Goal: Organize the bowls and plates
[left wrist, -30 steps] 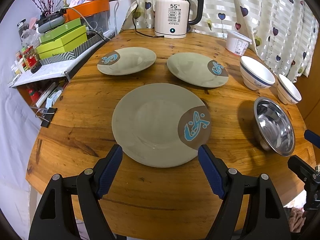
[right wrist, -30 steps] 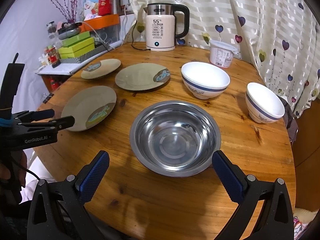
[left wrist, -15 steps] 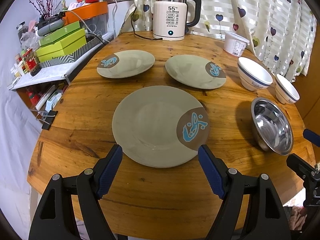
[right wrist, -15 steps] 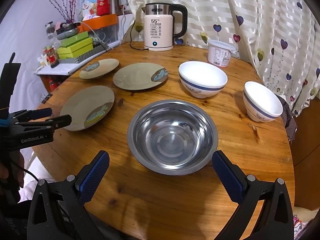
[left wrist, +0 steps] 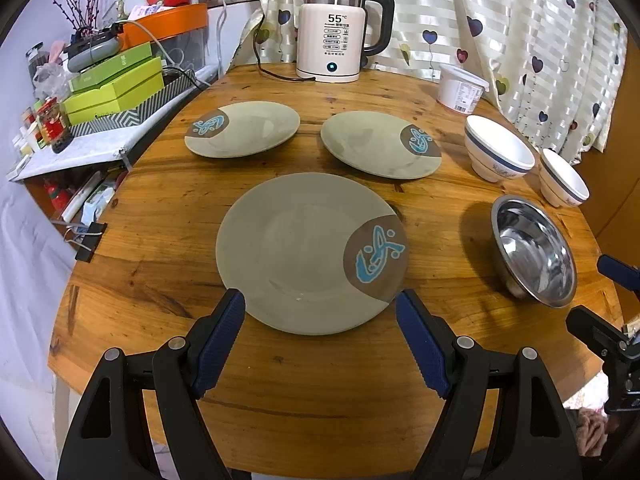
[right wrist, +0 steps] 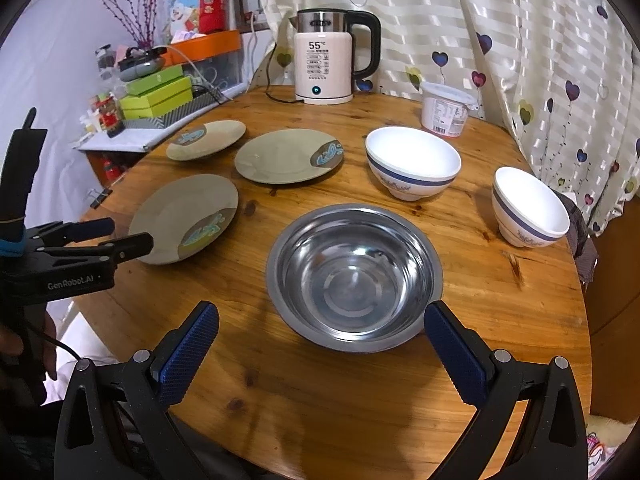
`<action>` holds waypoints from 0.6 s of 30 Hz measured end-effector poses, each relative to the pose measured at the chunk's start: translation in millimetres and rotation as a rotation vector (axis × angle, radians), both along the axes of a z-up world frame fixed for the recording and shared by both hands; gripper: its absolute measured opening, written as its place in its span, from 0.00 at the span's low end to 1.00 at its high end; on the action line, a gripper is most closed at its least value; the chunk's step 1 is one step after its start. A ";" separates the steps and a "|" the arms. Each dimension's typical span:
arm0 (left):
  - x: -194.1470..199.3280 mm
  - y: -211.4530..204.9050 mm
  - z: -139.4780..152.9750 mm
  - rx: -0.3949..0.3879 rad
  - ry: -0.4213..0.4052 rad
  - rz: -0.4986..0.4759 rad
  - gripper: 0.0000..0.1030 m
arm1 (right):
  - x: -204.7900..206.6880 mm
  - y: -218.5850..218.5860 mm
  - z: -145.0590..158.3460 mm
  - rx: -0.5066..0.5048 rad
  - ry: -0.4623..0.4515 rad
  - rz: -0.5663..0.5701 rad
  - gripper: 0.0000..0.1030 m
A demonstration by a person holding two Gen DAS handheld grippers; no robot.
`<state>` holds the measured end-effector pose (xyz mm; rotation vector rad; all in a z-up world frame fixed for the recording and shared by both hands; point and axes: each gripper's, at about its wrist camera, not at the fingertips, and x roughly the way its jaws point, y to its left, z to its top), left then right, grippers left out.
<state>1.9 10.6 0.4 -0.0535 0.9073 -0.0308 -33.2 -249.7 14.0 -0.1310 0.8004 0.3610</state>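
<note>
Three grey-green plates with a brown patch and blue fish lie on the round wooden table (left wrist: pixel 168 216): a near plate (left wrist: pixel 308 252), a far left plate (left wrist: pixel 244 128) and a far right plate (left wrist: pixel 380 144). My left gripper (left wrist: pixel 320 304) is open and empty, its fingers either side of the near plate's front edge. A steel bowl (right wrist: pixel 352 272) sits in front of my right gripper (right wrist: pixel 320 320), which is open and empty. Two white bowls with a blue band stand beyond: a large bowl (right wrist: pixel 412 162) and a smaller bowl (right wrist: pixel 530 208).
A white electric kettle (left wrist: pixel 338 36) with its cord stands at the table's back edge. A lidded white tub (right wrist: pixel 444 108) stands at the back right. Green boxes (left wrist: pixel 116 84) and clutter fill a shelf to the left. A heart-print curtain (right wrist: pixel 520 40) hangs behind.
Both views have drawn back slightly, so the plates and bowls sit a little farther off. Both grippers stay open and nothing on the table has moved.
</note>
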 end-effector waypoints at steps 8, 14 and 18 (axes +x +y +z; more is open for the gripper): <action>-2.6 0.0 4.5 0.010 -0.017 0.007 0.76 | -0.9 4.0 2.7 -0.003 -0.008 0.010 1.00; -2.5 1.5 5.3 0.005 -0.013 0.010 0.76 | 0.0 8.8 6.4 -0.010 -0.014 0.015 1.00; -2.7 -0.5 6.2 0.020 -0.020 0.009 0.76 | -0.1 8.1 5.7 -0.009 -0.012 0.014 1.00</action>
